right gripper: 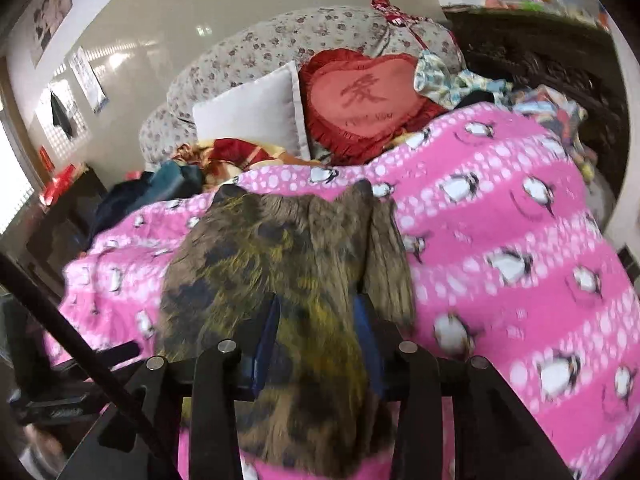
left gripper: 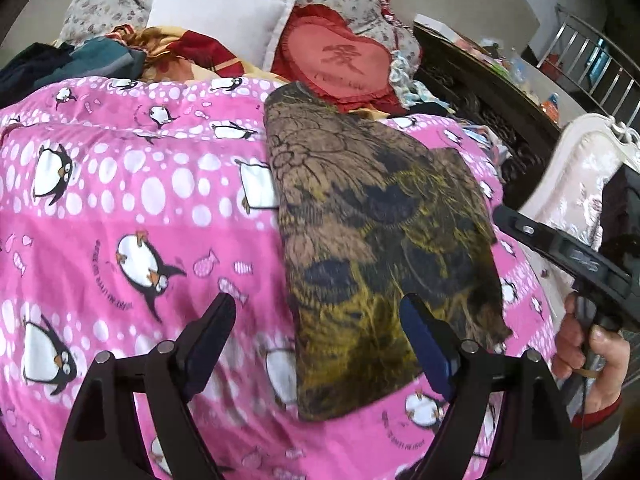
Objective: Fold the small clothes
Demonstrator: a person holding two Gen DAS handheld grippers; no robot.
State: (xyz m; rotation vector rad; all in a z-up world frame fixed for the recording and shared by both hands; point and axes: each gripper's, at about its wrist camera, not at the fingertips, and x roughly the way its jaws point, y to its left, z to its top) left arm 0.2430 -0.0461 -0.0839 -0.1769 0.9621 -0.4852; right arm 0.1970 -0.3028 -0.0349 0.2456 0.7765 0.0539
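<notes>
A small brown and olive patterned garment (left gripper: 380, 220) lies spread on a pink penguin quilt (left gripper: 120, 200). My left gripper (left gripper: 316, 320) hovers open over the garment's near left edge. Its right finger is above the cloth, its left finger above the quilt, and nothing is gripped. In the left wrist view my right gripper (left gripper: 504, 216) comes in from the right at the garment's right edge, held by a hand (left gripper: 592, 356). In the right wrist view the garment (right gripper: 280, 260) runs between the blue pads of the right gripper (right gripper: 317, 308). The pads stand apart and do not pinch it.
A red heart cushion (left gripper: 340, 60), a white pillow (left gripper: 224, 20) and a floral bolster (right gripper: 280, 40) crowd the head of the bed. Dark clothes (left gripper: 80, 60) are piled at the far left. A dark carved bedside unit (left gripper: 480, 92) and a pale upholstered chair (left gripper: 572, 184) stand to the right.
</notes>
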